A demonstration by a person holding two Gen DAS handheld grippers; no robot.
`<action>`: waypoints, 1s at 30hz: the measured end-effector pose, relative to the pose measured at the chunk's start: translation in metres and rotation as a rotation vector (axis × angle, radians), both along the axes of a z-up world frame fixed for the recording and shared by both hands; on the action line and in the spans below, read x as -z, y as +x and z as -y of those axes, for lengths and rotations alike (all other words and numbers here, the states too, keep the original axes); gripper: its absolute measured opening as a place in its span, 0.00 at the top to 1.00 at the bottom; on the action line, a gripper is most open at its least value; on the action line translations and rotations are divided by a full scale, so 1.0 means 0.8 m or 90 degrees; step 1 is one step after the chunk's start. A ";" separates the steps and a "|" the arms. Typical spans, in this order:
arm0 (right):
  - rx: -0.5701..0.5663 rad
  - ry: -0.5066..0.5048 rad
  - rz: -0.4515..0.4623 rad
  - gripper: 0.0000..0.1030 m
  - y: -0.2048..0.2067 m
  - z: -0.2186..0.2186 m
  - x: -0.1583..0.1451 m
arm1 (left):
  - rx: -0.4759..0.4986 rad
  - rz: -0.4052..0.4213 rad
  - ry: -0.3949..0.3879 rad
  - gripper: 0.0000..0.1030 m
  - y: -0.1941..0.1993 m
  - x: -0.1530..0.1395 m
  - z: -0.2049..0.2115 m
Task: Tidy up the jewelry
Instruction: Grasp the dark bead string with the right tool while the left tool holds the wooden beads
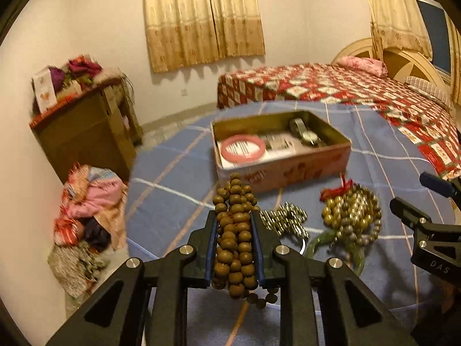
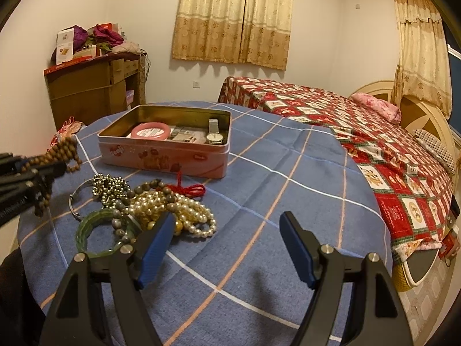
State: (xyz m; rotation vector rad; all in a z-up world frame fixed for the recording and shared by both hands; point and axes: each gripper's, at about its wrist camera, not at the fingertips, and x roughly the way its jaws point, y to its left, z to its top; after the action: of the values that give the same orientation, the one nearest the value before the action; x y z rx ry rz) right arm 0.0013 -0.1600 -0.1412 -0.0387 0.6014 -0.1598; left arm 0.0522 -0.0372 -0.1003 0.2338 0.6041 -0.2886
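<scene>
My left gripper (image 1: 234,216) is shut on a brown wooden bead necklace (image 1: 234,239), held above the blue plaid table; it also shows in the right wrist view (image 2: 62,151). An open pink tin (image 1: 283,173) stands beyond it, holding a pink bangle (image 1: 243,148) and a wristwatch (image 1: 306,135). A pile of jewelry lies right of my left gripper: a silver bead chain (image 1: 283,219), pearl and stone bracelets (image 1: 353,216) and a green bangle (image 2: 86,230). My right gripper (image 2: 227,220) is open and empty, just right of the pile (image 2: 170,207).
The round table has a blue plaid cloth (image 2: 273,178). A bed with a red patterned cover (image 2: 360,132) lies behind on the right. A wooden cabinet (image 2: 92,86) stands at the back left. Clothes (image 1: 89,201) lie piled on the floor at the left.
</scene>
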 end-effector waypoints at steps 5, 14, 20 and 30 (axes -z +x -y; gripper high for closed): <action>-0.014 0.025 -0.002 0.25 0.010 0.004 -0.004 | -0.010 0.028 0.006 0.79 0.004 -0.010 -0.003; -0.074 0.023 -0.018 0.41 0.029 -0.018 -0.010 | -0.011 -0.001 0.000 0.79 0.017 0.007 -0.008; -0.094 0.017 -0.048 0.61 0.037 -0.024 0.002 | -0.009 -0.005 -0.006 0.79 0.016 0.011 -0.008; -0.124 0.021 -0.056 0.91 0.030 -0.026 0.000 | -0.009 -0.006 -0.019 0.79 0.017 0.003 -0.016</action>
State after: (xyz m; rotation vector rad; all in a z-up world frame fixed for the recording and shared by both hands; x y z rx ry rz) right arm 0.0251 -0.1391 -0.1411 -0.0727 0.6834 0.0412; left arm 0.0662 -0.0246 -0.1024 0.1990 0.6101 -0.2855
